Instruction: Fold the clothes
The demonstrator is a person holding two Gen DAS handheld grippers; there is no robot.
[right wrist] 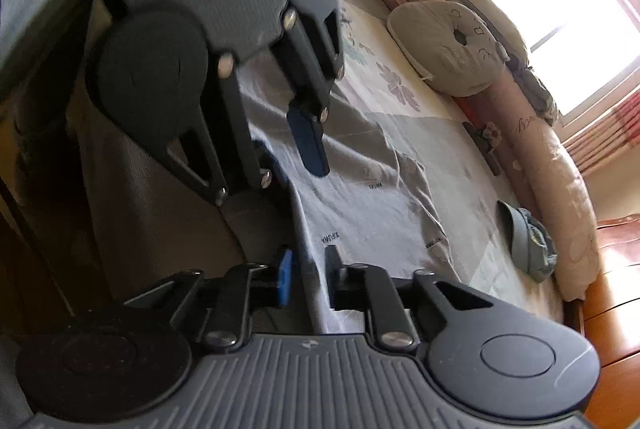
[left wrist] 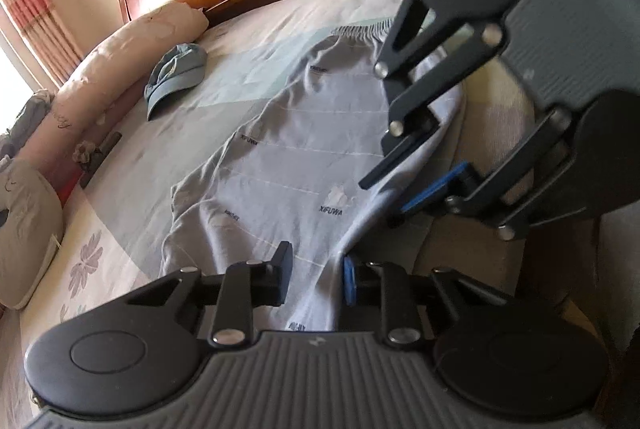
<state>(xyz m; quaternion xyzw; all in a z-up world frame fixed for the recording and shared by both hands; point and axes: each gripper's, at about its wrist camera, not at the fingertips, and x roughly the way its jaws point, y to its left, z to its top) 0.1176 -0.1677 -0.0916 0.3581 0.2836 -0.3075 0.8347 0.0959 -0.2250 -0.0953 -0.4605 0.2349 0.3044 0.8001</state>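
At the bed's (left wrist: pixel 120 241) near edge, the shorts (left wrist: pixel 288 165) lie spread flat, and I'm at the grasping step. My left gripper (left wrist: pixel 316 275) and right gripper (right wrist: pixel 308 275) each pinch the near hem. Next, I judge, both must lift together and carry it toward the waistband.

Garment's (left wrist: pixel 280 165) near hem behind both gripper bodies

grey logo-print shorts (left wrist: pixel 288 157), blue cap (left wrist: pixel 176 77), floral sheet (left wrist: pixel 86 261)
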